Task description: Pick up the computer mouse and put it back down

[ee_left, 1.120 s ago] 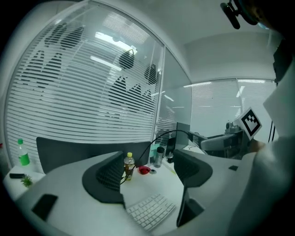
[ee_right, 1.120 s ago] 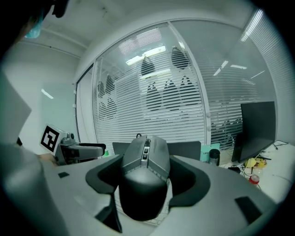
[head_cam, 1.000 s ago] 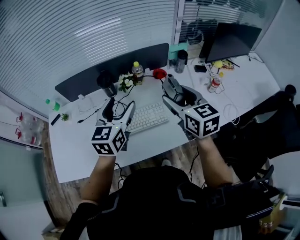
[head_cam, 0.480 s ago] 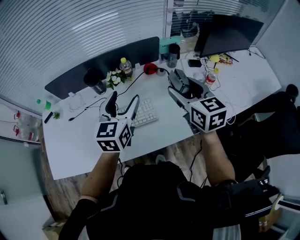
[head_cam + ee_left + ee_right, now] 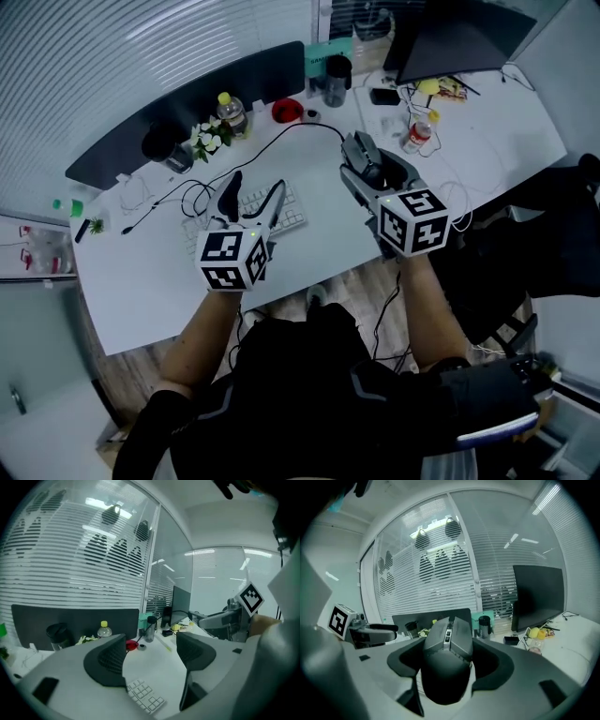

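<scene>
White desk (image 5: 319, 239) lies beneath both grippers. Right gripper (image 5: 373, 167) pinches the dark computer mouse (image 5: 447, 658) between its jaws. Left gripper (image 5: 255, 190) hangs spread, nothing between its jaws, above the keyboard (image 5: 292, 214).

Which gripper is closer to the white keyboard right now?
Left. The left gripper hovers over the flat white keyboard; the right gripper, shut on the dark grey computer mouse, is off to the keyboard's right.

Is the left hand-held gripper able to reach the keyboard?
Probably yes. The left hand-held gripper is open and empty, and the keyboard lies just beneath it with nothing between.
</scene>
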